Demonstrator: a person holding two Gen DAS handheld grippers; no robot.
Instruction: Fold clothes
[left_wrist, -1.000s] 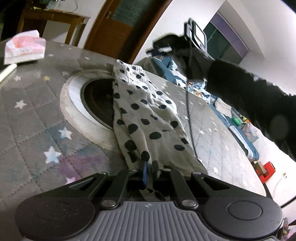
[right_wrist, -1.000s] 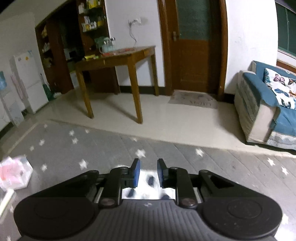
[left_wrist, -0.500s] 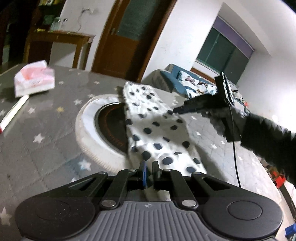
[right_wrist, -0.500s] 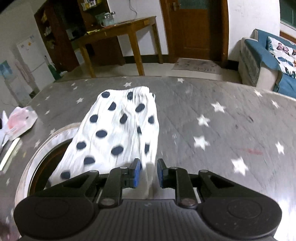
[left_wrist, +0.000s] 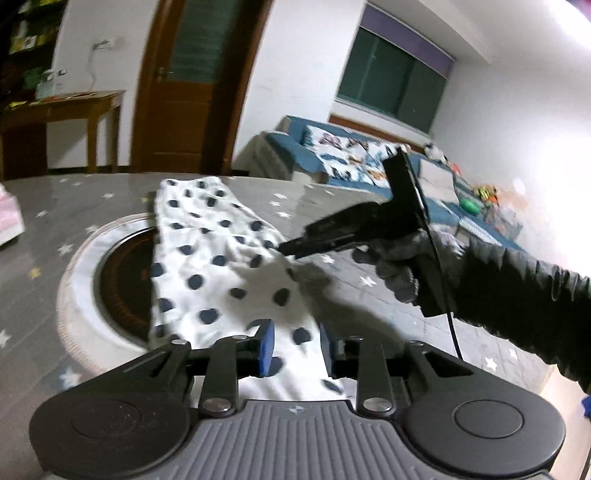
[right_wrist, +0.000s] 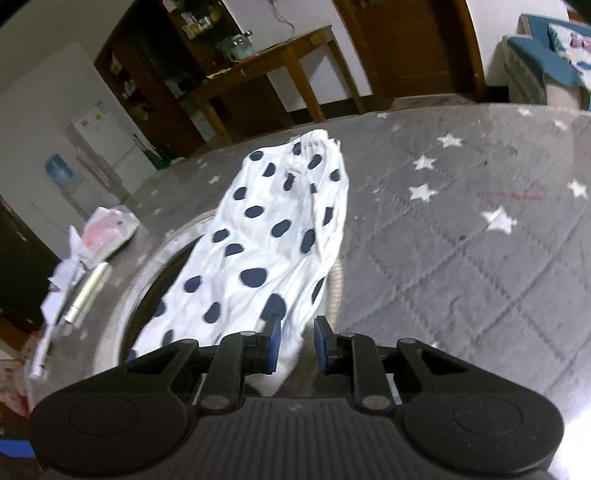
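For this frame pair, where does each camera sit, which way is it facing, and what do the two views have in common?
Left wrist: on the left gripper, facing along its open fingers over the polka-dot garment toward the sofa and window; the gloved hand holding the right gripper shows.
Right wrist: on the right gripper, facing along its open fingers over the garment toward the wooden table and shelves; no hand shows.
Shared: garment, star-patterned cover, round inset, wooden table.
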